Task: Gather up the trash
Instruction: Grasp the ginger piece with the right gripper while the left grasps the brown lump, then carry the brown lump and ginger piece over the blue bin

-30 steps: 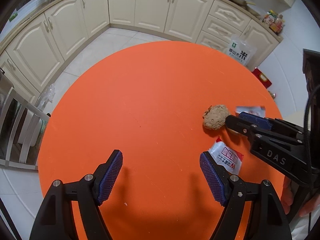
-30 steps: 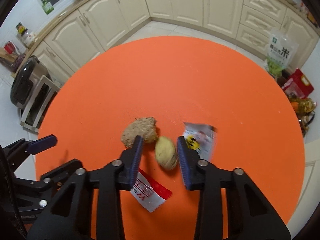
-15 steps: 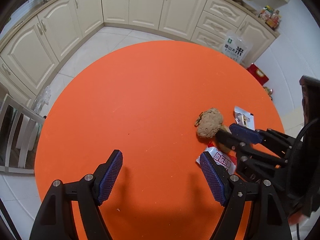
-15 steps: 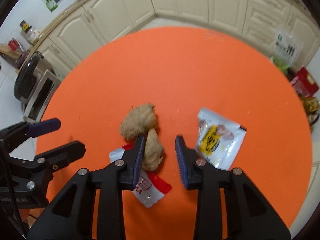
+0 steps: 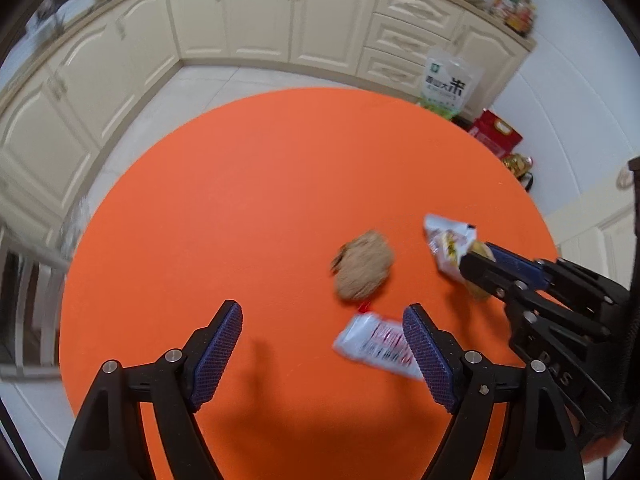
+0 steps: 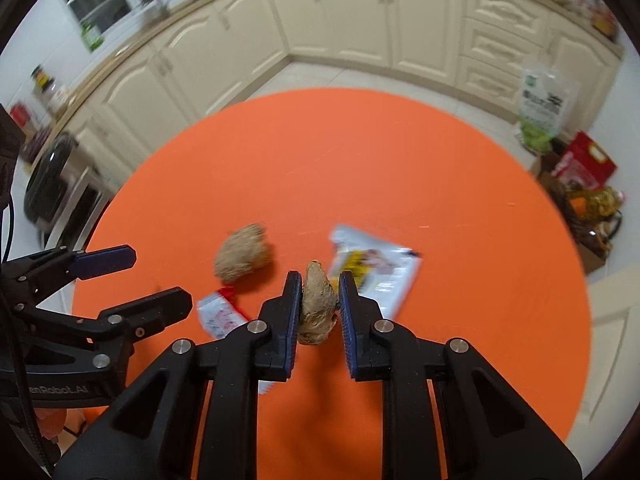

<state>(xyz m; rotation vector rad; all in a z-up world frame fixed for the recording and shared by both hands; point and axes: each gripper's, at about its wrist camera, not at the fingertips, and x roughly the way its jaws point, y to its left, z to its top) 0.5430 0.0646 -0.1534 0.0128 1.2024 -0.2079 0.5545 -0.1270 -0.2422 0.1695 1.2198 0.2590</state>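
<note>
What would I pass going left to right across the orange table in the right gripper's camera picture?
The other gripper → brown fibrous lump → red-and-white wrapper → yellowish lump, pinched in this camera's own gripper → white-and-yellow wrapper.

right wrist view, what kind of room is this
Most likely a home kitchen: cream cabinets run under a countertop along the walls, a bag of rice stands on the tiled floor, and a round orange table fills the middle.
</note>
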